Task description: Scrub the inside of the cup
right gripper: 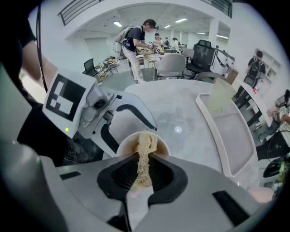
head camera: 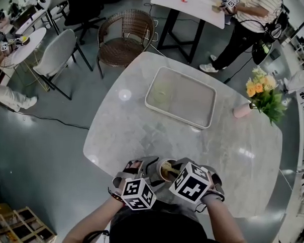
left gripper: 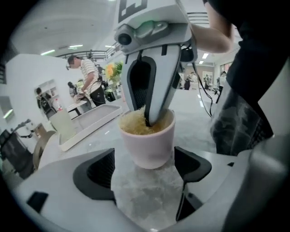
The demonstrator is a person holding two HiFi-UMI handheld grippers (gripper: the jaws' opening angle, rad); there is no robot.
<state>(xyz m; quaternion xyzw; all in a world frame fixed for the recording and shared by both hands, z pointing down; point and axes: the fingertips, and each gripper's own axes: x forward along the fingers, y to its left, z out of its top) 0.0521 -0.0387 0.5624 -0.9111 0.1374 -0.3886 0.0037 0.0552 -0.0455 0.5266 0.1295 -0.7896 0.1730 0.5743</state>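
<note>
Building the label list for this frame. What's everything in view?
table: 1, grey marble, centre
tray: 1, white, far side of table
pale green item: 1, in tray's left part; too faint to name
vase: 1, pink, table's right edge
flowers: 1 bunch, orange and white, in vase
cup: 1, pink, table's near edge
scrubber: 1, tan fibre, reaching into cup
wicker chair: 1, brown, beyond table
grey chair: 1, left of wicker chair
bystander: 1, striped top, top right
left gripper: 1, grey, jaws apart either side of cup
right gripper: 1, grey, shut on scrubber
</note>
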